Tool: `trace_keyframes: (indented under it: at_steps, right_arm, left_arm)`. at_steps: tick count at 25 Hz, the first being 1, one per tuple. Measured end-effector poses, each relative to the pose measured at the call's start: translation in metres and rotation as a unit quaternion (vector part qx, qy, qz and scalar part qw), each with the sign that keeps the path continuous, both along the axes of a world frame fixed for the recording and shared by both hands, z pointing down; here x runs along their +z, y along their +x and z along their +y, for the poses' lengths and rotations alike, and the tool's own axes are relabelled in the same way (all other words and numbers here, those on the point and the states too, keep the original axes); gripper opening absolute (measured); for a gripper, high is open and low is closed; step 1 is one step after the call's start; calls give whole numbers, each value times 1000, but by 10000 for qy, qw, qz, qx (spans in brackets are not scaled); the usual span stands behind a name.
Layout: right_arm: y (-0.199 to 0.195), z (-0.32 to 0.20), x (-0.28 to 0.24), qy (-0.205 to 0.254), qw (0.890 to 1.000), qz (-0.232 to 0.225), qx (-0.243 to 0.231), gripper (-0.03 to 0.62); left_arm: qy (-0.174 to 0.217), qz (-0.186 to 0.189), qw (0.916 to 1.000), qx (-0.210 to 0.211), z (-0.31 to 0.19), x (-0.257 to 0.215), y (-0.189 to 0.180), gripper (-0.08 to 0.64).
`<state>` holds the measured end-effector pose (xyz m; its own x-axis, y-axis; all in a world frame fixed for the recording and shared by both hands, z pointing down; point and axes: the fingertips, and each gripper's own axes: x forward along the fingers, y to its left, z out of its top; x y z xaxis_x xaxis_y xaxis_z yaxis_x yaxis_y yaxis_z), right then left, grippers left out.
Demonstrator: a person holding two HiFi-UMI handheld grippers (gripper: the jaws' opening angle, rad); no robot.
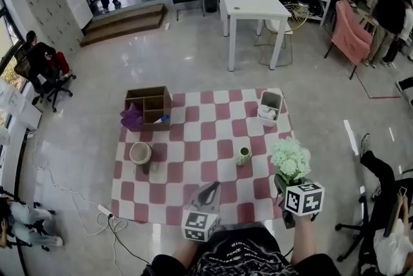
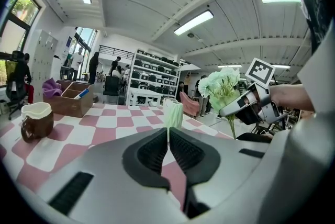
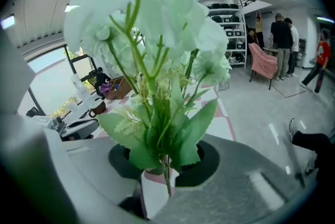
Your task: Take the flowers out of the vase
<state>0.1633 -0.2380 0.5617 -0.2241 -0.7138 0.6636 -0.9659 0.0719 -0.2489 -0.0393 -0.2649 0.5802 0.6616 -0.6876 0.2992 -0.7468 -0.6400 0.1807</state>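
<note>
A small pale green vase [image 1: 243, 155] stands upright on the pink-and-white checkered mat [image 1: 193, 139]; it also shows just beyond my left jaws as the vase [image 2: 172, 113]. The bunch of pale green-white flowers [image 1: 290, 160] is out of the vase and to its right, over the mat's right edge. My right gripper [image 1: 282, 186] is shut on its stems; the blooms [image 3: 152, 50] fill the right gripper view above the gripper [image 3: 165, 168]. My left gripper [image 1: 213, 186] hovers near the mat's front edge, shut and empty [image 2: 168, 131]. From there I see the flowers [image 2: 222, 87] in the right gripper [image 2: 246, 105].
A brown wooden box [image 1: 150, 105] with a purple cloth [image 1: 132, 118] sits at the mat's back left, a brown mug [image 1: 140, 154] in front of it. A white basket [image 1: 270, 107] stands at the back right. A white table [image 1: 255, 7] and seated people ring the mat.
</note>
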Motion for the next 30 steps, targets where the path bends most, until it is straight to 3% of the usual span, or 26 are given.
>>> trace_keyframes:
  at_steps: [18, 30]
  right_arm:
    - [6, -20, 75, -788, 9968, 99, -100, 92]
    - [7, -16, 103, -743, 9967, 302, -134, 107]
  left_arm:
    - [-116, -72, 9998, -170, -20, 0, 2, 20]
    - [-163, -26, 9997, -168, -22, -2, 8, 20]
